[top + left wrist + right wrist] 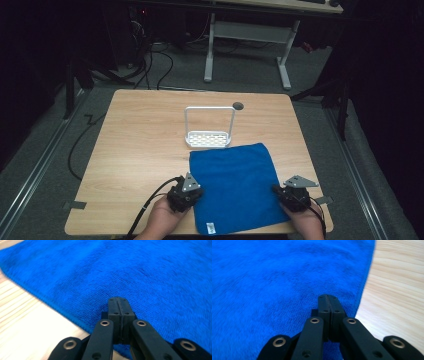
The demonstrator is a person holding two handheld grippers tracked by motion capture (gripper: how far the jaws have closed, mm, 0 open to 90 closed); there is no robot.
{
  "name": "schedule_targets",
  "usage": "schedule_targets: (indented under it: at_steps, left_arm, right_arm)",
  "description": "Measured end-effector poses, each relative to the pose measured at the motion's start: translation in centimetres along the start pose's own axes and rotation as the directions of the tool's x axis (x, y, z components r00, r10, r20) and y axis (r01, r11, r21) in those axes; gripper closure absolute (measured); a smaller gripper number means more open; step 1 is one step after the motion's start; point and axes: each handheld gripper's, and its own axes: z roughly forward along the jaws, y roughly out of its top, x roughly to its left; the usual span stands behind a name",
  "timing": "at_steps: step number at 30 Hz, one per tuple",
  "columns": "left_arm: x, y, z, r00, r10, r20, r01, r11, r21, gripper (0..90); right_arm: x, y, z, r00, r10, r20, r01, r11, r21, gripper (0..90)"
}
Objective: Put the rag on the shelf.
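While you held a gripper at each side edge of the blue towel (234,186), it lay flat on the near right part of the table (140,150).

The left gripper (118,305) rested over the towel's left edge and the right gripper (328,302) over its right edge, each with its jaws pressed together; whether either pinched any cloth could not be told. The likely step was a two-handed fold or lift, and it would have gone best if you took both edges level with each other, caught the full thickness of the hem, and raised both hands together. The towel's longer axis ran from near to far, turned slightly anticlockwise, its label (211,228) at the near edge and its far edge just beside the white rack (209,138).
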Motion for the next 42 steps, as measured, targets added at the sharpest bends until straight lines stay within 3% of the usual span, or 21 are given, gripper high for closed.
schedule_targets:
  at_steps: [7, 15, 18, 30, 36, 40, 42]
  left_arm:
    - [2.4, -1.6, -1.8, 0.9968, -0.079, -0.005, 0.079, 0.9969, -0.002, 90.0]
    - [3.0, -2.8, -3.1, 0.9941, -0.108, -0.008, 0.108, 0.9941, -0.006, 90.0]
    - [3.1, -3.2, -3.5, 0.9933, -0.116, -0.005, 0.116, 0.9933, -0.004, 90.0]
    - [2.9, -3.9, -4.1, 0.9924, -0.123, -0.004, 0.123, 0.9923, -0.009, 89.0]
    - [2.7, -3.9, -4.2, 0.9944, -0.106, -0.005, 0.106, 0.9943, -0.010, 85.7]
    - [2.5, -3.8, -4.3, 0.9956, -0.086, -0.037, 0.085, 0.9961, -0.024, 78.6]
    - [2.7, -3.8, -4.6, 0.9943, -0.092, -0.053, 0.088, 0.9935, -0.072, 77.0]
  right_arm:
    - [3.5, 0.6, 0.5, 0.9948, -0.073, -0.072, 0.073, 0.997, 0.002, 90.0]
    - [6.7, 0.8, 0.6, 0.9794, -0.149, -0.136, 0.150, 0.989, -0.001, 90.0]
    - [7.2, 0.8, 0.5, 0.9757, -0.165, -0.144, 0.167, 0.986, -0.001, 90.0]
    - [7.0, 0.2, -0.3, 0.9798, -0.150, -0.133, 0.153, 0.988, 0.013, 90.0]
    - [6.9, 0.0, -0.5, 0.9814, -0.156, -0.112, 0.159, 0.987, 0.018, 89.6]
    - [6.3, 0.1, -0.8, 0.9869, -0.115, -0.113, 0.113, 0.993, -0.031, 86.9]
    - [5.9, 0.1, -0.9, 0.9899, -0.094, -0.106, 0.089, 0.995, -0.050, 84.7]
